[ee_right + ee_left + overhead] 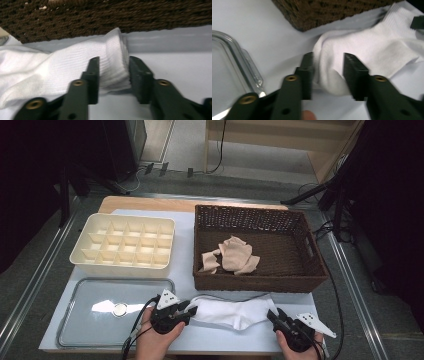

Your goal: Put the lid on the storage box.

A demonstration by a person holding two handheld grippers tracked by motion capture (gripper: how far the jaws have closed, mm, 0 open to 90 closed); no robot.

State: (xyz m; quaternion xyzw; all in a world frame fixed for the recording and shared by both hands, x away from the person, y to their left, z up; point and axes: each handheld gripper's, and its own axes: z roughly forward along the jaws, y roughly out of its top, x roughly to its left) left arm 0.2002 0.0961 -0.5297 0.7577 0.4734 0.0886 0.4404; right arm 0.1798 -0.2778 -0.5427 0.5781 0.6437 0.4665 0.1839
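A white-covered worktop carries a wicker basket, a cream divider tray and a white sock lying flat just in front of the basket. The left gripper and right gripper bracket its two ends, fingers parted with cloth between them, the pads apparently not pressing. Lifted now, the loosely held sock could slip out.

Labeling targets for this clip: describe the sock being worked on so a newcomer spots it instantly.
Find the brown wicker basket on the right of the table. On the pale sheet just in front of its near wall lies a white sock, stretched between the two tongs. Unlike the beige socks heaped inside the basket, it is white and outside it.
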